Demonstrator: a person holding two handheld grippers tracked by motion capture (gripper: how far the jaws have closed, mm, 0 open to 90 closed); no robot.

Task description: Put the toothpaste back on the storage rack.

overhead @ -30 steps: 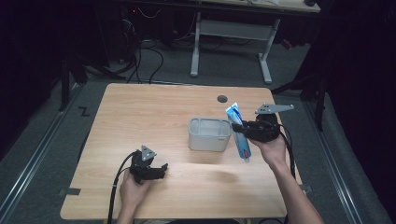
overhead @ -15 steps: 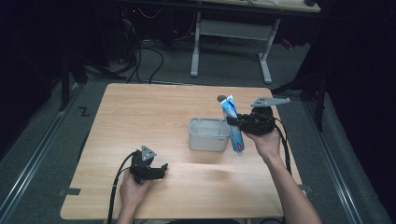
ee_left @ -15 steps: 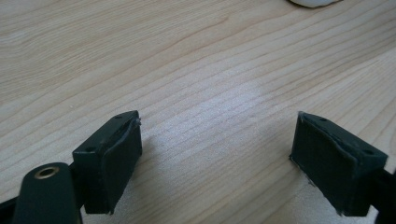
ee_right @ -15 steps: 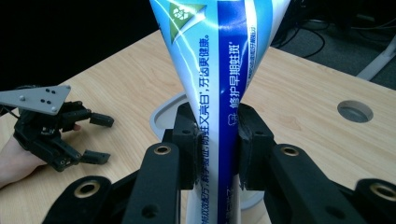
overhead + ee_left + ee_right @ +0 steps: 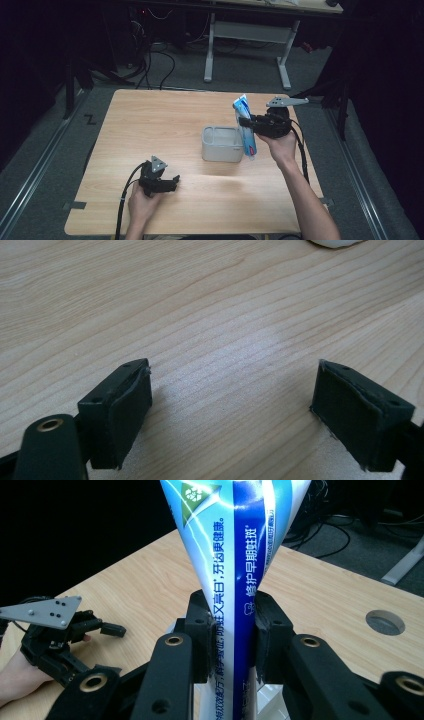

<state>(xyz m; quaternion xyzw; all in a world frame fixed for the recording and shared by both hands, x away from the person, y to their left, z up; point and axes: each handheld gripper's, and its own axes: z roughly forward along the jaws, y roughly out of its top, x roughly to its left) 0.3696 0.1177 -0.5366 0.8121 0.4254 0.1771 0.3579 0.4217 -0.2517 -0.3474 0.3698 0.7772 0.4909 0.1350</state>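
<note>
The black left gripper rests low at near left, jaws apart; the black right gripper, raised at far right, stays clamped.

right gripper | lifted and swung further over the bin | tube clamped in it now nearly upright

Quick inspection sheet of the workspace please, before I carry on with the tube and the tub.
Surface: wooden table, bare, round hole near the far edge.
Job's things: blue and white tube held upright just right of the white tub; tub stands mid-table.
Clutter: nothing seen.
Grippers: right gripper shut on the tube; left gripper open, low over bare wood.
Cables: one trails from each gripper toward the person.
Surroundings: dark room, white-legged desk, floor cables behind.
</note>
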